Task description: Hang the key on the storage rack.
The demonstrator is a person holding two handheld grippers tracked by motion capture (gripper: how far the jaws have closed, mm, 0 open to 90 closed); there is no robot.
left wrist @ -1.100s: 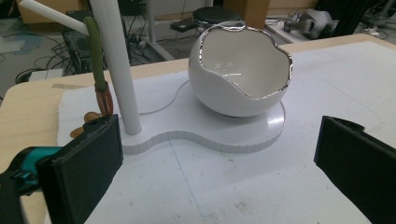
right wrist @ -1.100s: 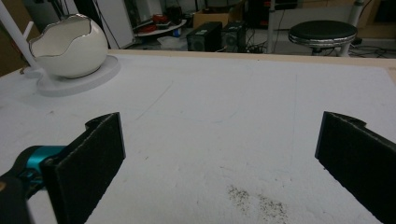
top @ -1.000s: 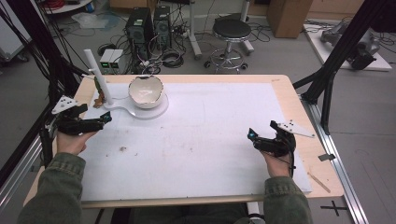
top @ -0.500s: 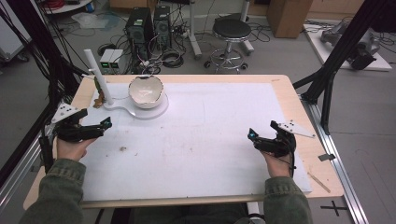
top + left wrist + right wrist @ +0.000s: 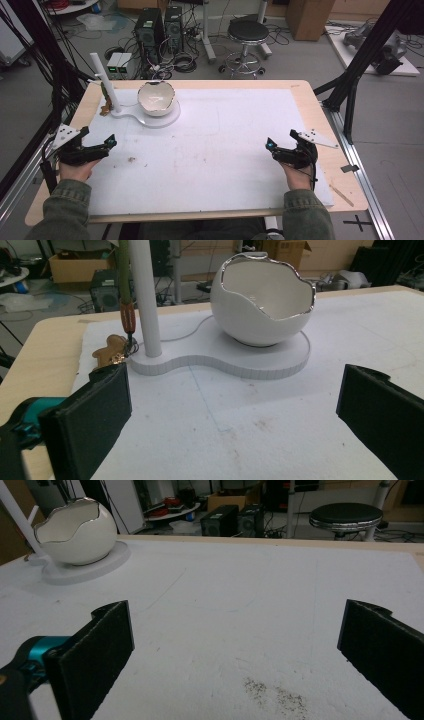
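Black-jawed left gripper [image 5: 235, 405], right gripper [image 5: 235, 645]: jaws wide apart, holding nothing

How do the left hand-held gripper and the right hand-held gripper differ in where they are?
The left hand-held gripper sits at the table's left edge, near the egg-shaped bowl; the right hand-held gripper is at the right side, far from it. Both have their jaws wide apart, holding nothing.

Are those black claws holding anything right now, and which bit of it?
Nothing is held. The left gripper and the right gripper both have their jaws wide open over the white mat, with only bare mat between them.
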